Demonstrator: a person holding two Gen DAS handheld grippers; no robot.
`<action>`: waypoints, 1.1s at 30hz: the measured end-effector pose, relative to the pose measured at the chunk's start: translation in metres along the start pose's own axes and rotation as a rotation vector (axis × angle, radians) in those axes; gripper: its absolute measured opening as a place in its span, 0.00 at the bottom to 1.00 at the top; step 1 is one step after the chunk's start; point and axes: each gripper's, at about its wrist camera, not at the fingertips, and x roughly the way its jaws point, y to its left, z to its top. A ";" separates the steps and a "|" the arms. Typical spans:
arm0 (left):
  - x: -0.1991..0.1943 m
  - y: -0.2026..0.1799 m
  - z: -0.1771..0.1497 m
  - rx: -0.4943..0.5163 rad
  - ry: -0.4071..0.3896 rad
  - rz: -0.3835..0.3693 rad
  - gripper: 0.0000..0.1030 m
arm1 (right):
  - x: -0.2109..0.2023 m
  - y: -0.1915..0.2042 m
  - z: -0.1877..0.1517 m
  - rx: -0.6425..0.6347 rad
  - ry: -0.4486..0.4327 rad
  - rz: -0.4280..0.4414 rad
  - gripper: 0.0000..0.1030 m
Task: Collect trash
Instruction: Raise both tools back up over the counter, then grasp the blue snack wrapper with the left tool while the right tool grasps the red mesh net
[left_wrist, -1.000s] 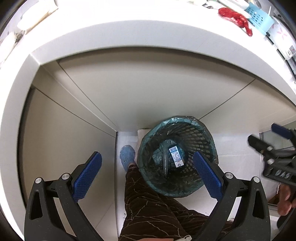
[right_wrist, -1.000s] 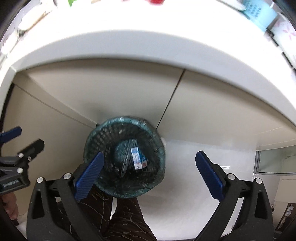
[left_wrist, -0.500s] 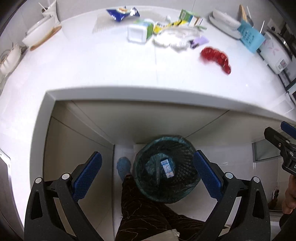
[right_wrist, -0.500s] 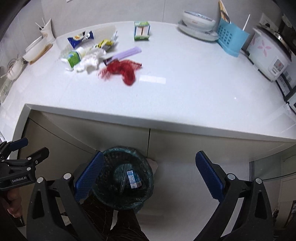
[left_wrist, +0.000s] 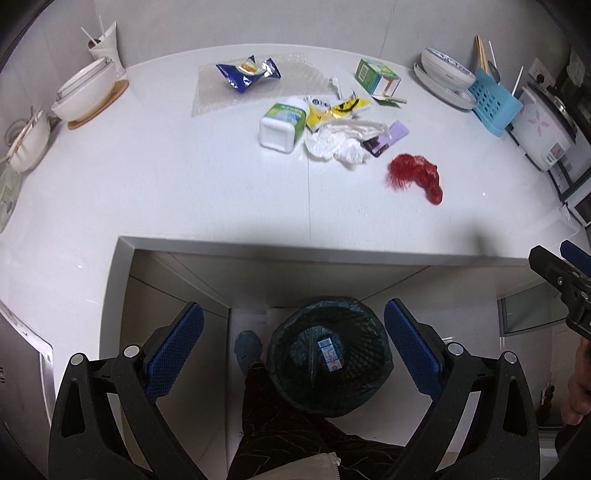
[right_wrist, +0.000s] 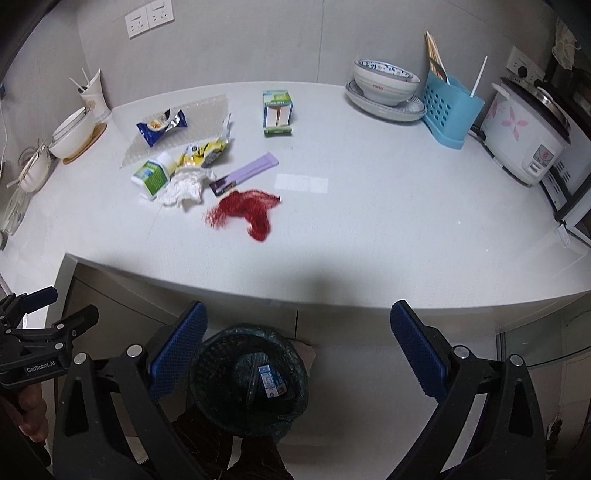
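Note:
Trash lies scattered on the white counter (left_wrist: 184, 192): a red mesh net (left_wrist: 415, 177) (right_wrist: 243, 210), crumpled white tissue (left_wrist: 338, 142) (right_wrist: 184, 188), a white bottle with a green label (left_wrist: 282, 125) (right_wrist: 151, 177), a yellow wrapper (left_wrist: 340, 109) (right_wrist: 203, 153), a blue snack bag (left_wrist: 247, 72) (right_wrist: 160, 125), a purple strip (right_wrist: 245, 171) and a green-white carton (left_wrist: 376, 75) (right_wrist: 277, 107). Below the counter a bin with a dark liner (left_wrist: 328, 358) (right_wrist: 251, 380) holds a small blue-white pack. My left gripper (left_wrist: 293, 347) and right gripper (right_wrist: 297, 354) hang open and empty above the bin.
Stacked bowls (right_wrist: 386, 79), a blue utensil caddy (right_wrist: 450, 107) and a rice cooker (right_wrist: 528, 133) stand at the back right. White bowls (left_wrist: 86, 92) and a cup sit at the back left. A person's leg in dark trousers (left_wrist: 280, 421) and shoe are beside the bin.
Both grippers have risen and tilted up from over the bin, so the counter top and its trash have come into view. Both stay open and empty.

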 end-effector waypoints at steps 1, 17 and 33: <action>-0.001 0.001 0.003 0.000 -0.004 0.000 0.93 | -0.001 0.000 0.005 0.005 -0.004 -0.002 0.92; -0.007 0.038 0.107 -0.036 -0.069 -0.003 0.94 | 0.014 0.017 0.075 0.053 -0.012 0.008 0.92; 0.079 0.082 0.236 0.074 -0.040 -0.030 0.93 | 0.095 0.035 0.122 0.144 0.164 -0.050 0.86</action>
